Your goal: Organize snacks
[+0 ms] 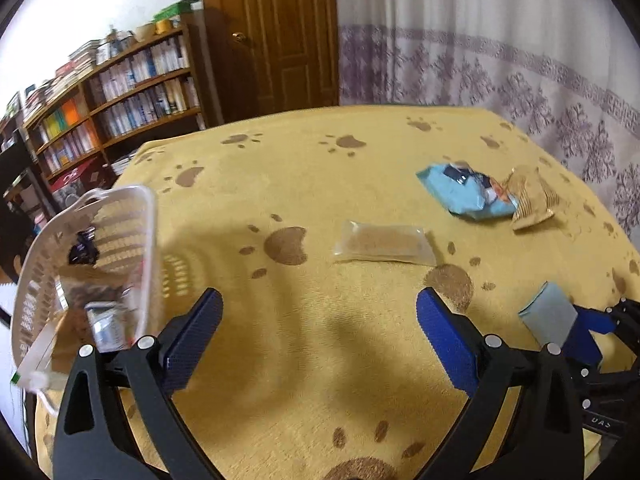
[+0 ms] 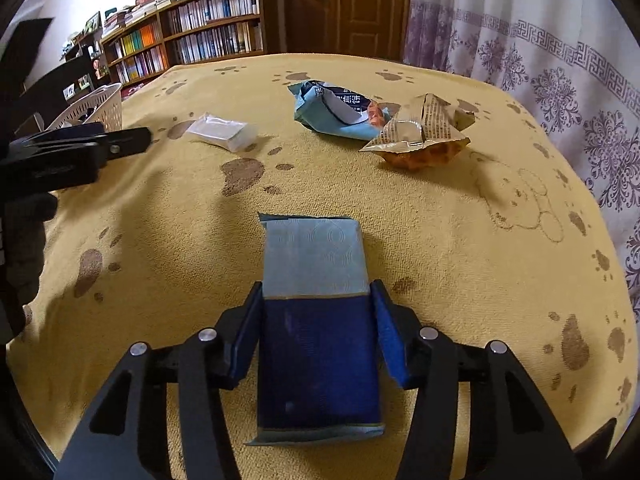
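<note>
right gripper (image 2: 316, 316) is clamped on a blue-and-grey snack packet (image 2: 316, 280), fingers pressing both long sides. packet looks to be at or just above the yellow paw-print cloth (image 2: 460, 260); can't tell if it's lifted clear. left gripper (image 1: 320, 332) is spread wide, nothing between the fingers, hovering over bare cloth with the same packet just off to its right.

next out: clear pouch of brownish stuff (image 1: 385, 243), lying flat mid-table, ahead of the left gripper. past that, light blue snack bag (image 2: 336, 114) and a crumpled gold-and-orange bag (image 2: 420, 136), touching each other, far right side near the curtain (image 2: 540, 60).

white slatted basket (image 1: 84, 264) sits at the left table edge, right beside the left gripper. it already holds a few packets, so my read is the sort is partly done.

left to go, as far as i can see: the gripped packet, the clear pouch, the two bags at the back. four items. basket is well apart from the right gripper, so the packet needs a cross-table carry or a handoff.

bookshelf (image 2: 192, 28) and door (image 2: 348, 4) behind, not relevant.
</note>
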`<state>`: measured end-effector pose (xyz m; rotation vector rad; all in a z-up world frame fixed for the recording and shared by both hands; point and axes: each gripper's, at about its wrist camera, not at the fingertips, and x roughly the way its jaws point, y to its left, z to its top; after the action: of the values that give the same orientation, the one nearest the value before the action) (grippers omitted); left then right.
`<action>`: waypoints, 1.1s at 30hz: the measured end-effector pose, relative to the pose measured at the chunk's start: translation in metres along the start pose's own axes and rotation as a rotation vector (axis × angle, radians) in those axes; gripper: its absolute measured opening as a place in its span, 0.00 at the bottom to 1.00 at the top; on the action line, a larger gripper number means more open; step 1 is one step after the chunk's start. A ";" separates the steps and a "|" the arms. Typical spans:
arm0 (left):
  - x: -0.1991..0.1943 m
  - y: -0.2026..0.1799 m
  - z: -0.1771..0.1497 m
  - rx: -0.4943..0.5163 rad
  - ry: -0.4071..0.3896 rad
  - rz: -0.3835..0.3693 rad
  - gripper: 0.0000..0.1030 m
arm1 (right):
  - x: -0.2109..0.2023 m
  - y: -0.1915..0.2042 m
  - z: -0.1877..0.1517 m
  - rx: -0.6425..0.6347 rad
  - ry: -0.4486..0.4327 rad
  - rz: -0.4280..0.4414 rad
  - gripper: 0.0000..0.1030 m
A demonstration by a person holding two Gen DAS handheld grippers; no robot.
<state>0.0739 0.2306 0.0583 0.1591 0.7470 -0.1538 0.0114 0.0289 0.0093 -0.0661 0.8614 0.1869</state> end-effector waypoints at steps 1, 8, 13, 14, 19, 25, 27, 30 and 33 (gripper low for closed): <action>0.003 -0.003 0.003 0.008 0.005 -0.006 0.96 | 0.000 0.001 0.000 -0.001 -0.002 0.000 0.53; 0.035 -0.025 0.026 0.029 0.045 -0.063 0.96 | 0.001 -0.006 -0.001 0.032 -0.009 0.047 0.54; 0.060 -0.036 0.035 0.050 0.080 -0.054 0.96 | 0.000 -0.008 -0.001 0.043 -0.011 0.063 0.55; 0.062 -0.037 0.036 0.052 0.084 -0.054 0.96 | 0.000 -0.008 0.000 0.043 -0.011 0.065 0.55; 0.079 -0.043 0.041 0.076 0.107 -0.048 0.96 | 0.001 -0.007 0.000 0.044 -0.012 0.070 0.57; 0.094 -0.036 0.043 0.042 0.144 -0.059 0.95 | 0.001 -0.007 0.000 0.044 -0.012 0.070 0.57; 0.095 -0.034 0.042 0.027 0.147 -0.085 0.90 | 0.001 -0.007 0.000 0.044 -0.012 0.070 0.57; 0.091 -0.034 0.041 0.032 0.131 -0.102 0.78 | 0.001 -0.007 0.000 0.044 -0.012 0.070 0.57; 0.088 -0.036 0.038 0.039 0.116 -0.096 0.77 | 0.001 -0.007 0.000 0.044 -0.012 0.069 0.57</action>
<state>0.1554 0.1812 0.0224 0.1701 0.8678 -0.2517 0.0130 0.0222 0.0086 0.0059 0.8560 0.2331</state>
